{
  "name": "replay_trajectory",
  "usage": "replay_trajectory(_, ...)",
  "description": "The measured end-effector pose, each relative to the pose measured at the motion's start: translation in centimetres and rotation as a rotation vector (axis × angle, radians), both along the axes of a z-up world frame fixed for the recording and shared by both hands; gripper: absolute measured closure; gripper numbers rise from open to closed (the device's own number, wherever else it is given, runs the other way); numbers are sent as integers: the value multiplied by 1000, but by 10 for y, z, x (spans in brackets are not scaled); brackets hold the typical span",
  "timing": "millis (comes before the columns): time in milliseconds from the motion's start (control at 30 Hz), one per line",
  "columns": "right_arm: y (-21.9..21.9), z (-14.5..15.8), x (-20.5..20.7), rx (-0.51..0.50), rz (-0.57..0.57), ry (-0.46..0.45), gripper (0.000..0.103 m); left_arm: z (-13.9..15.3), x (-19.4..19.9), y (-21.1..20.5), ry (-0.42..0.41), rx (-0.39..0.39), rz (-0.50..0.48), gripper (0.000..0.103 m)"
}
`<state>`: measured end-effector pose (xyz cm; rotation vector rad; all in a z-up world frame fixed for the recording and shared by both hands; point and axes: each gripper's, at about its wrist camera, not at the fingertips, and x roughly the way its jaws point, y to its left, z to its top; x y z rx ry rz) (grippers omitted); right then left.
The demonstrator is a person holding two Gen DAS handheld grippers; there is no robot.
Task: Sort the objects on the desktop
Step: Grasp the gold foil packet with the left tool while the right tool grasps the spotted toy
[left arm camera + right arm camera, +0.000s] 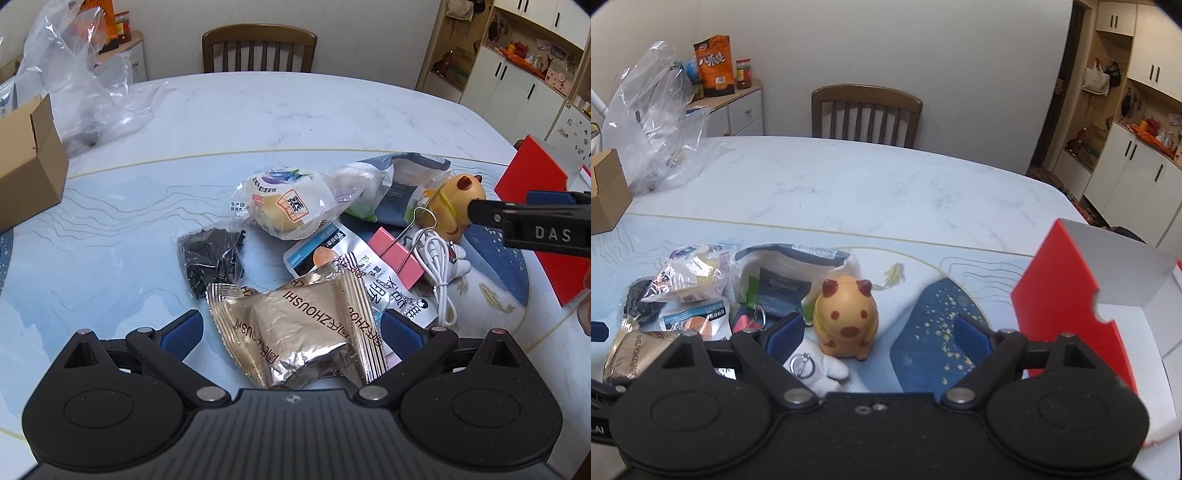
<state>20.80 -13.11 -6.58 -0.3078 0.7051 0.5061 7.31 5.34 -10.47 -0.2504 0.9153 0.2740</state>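
The table (849, 184) carries a red box (1067, 295) at three o'clock and a heap of packets at nine. The left gripper (291, 332), jaws wide, straddles a foil packet (295, 325) without pinching it. The right gripper (879, 336), also wide, frames a yellow toy (846, 317).

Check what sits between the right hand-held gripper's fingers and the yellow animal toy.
Nothing: right wrist view shows bare mat between the open right hand-held gripper and the yellow toy, which stands left of centre.
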Motion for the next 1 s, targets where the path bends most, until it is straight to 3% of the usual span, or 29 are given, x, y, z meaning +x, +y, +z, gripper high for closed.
replay_trajectory(233, 10, -7, 10, -1, 35, 9, 18, -5, 0, 2, 3, -26, 17, 2)
replay_trajectory(300, 13, -9, 11, -1, 48, 12, 20, -6, -1, 3, 3, -32, 24, 10)
replay_trajectory(467, 18, -14, 14, -23, 60, 36, 39, -4, -2, 5, -7, -43, 38, 21)
replay_trajectory(633, 16, -13, 17, -16, 50, 43, 45, -2, -3, 5, -10, -48, 41, 30)
replay_trajectory(700, 15, -12, 17, -13, 51, 45, 48, -1, -4, 5, -14, -59, 37, 39)
replay_trajectory(867, 16, -10, 14, -13, 67, 43, 64, 1, -5, 2, -14, -57, 32, 44)
replay_trajectory(1000, 14, -8, 10, -9, 69, 38, 69, 1, -9, -1, -13, -59, 36, 46)
